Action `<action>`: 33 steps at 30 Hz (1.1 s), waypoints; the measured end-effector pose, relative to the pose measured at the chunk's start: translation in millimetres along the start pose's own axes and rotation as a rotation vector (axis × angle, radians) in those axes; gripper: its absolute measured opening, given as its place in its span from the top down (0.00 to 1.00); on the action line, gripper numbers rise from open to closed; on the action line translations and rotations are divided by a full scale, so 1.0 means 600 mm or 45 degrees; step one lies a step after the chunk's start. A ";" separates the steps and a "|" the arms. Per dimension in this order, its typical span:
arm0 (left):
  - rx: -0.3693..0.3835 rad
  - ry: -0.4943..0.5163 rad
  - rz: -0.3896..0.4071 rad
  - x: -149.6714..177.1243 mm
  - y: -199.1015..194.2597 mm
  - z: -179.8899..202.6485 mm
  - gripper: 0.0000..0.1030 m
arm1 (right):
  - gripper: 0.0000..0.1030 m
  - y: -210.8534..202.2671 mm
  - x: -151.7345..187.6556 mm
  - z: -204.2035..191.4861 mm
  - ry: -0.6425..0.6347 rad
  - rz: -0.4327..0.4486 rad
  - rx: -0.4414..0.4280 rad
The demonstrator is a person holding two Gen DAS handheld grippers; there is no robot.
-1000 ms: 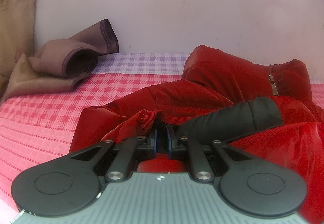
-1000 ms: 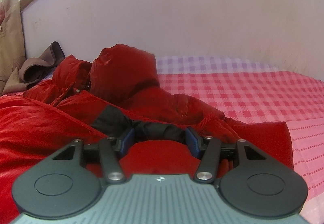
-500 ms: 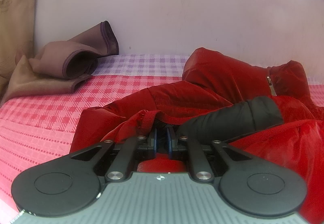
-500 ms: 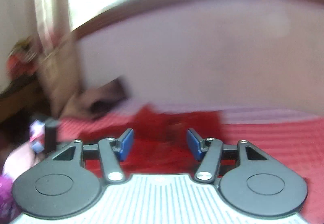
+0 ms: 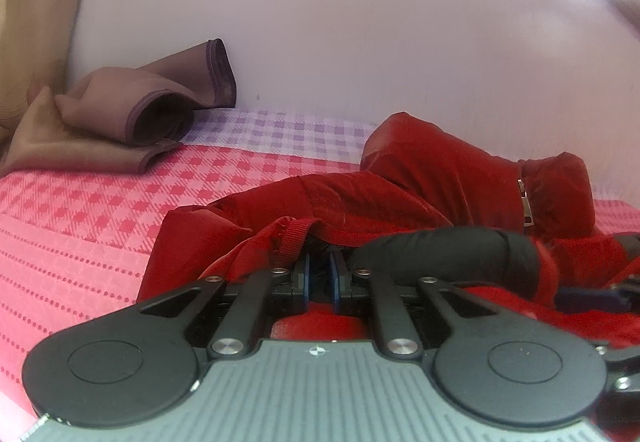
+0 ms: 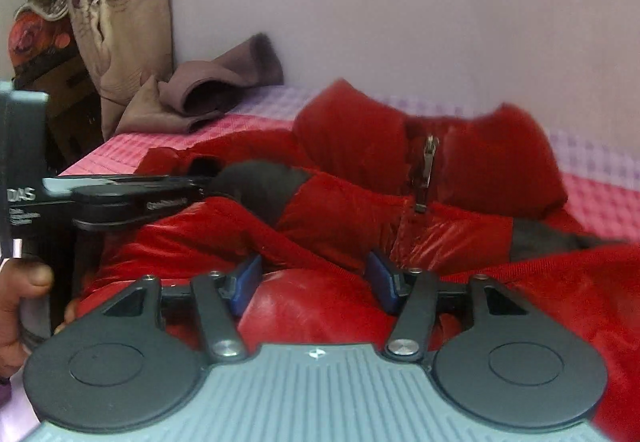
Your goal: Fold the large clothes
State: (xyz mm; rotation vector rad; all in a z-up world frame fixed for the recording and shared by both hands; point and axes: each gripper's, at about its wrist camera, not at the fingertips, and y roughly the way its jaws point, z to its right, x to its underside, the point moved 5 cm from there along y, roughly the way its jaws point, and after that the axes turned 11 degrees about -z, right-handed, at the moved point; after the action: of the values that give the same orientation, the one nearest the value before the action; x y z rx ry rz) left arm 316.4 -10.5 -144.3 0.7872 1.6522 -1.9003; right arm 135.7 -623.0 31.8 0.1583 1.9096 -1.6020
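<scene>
1. Left wrist view: the left gripper (image 5: 319, 278) has its jaws drawn narrow, pinching the red jacket (image 5: 400, 198) just behind a red webbing loop (image 5: 295, 238). To do this fold well, I judge it should keep the pinch firm and lift evenly, so the slippery shell does not slide out.
2. In the same view, the jacket lies heaped ahead of and to the right of the jaws on the pink checked bedcover (image 5: 100, 210). A black cuffed sleeve (image 5: 448, 254) sits just right of the jaws, and a brown cloth (image 5: 132, 118) lies well ahead to the left.
3. Right wrist view: the right gripper (image 6: 316, 280) has its jaws wide, with jacket (image 6: 340, 210) fabric bulging between them, not gripped. I judge it should close on one layer only.
4. There the jacket is glossy, puffy and crumpled; its zipper pull (image 6: 426, 162) hangs ahead, slightly right of the jaws.
</scene>
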 end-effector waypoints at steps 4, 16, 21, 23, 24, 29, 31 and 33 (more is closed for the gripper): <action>-0.025 0.019 -0.005 0.001 0.001 0.004 0.83 | 0.45 0.004 0.014 0.006 0.020 0.025 -0.015; -0.064 0.062 -0.007 0.003 0.004 0.008 0.83 | 0.43 -0.151 0.024 0.169 0.379 0.179 0.012; -0.072 0.067 -0.008 0.003 0.005 0.011 0.83 | 0.44 -0.118 0.083 0.224 0.497 0.110 -0.017; -0.072 0.073 -0.021 0.001 0.006 0.011 0.82 | 0.44 -0.105 0.087 0.225 0.498 0.126 -0.020; -0.066 0.084 -0.039 -0.002 0.003 0.011 0.82 | 0.43 -0.101 0.086 0.228 0.521 0.120 -0.040; 0.155 0.035 -0.067 -0.018 -0.069 -0.020 0.43 | 0.35 -0.138 0.079 0.227 0.564 0.170 -0.049; 0.158 0.031 -0.017 -0.023 -0.112 -0.047 0.00 | 0.15 -0.188 0.092 0.204 0.540 0.322 -0.068; 0.083 0.056 0.059 -0.025 -0.150 -0.082 0.00 | 0.09 -0.229 0.108 0.171 0.472 0.445 -0.142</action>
State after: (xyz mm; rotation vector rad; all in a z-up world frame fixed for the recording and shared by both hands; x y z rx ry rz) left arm 269.2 50.9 -75.1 0.8915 1.5915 -1.9258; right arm 59.3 -771.4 107.4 0.7437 2.0951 -1.2922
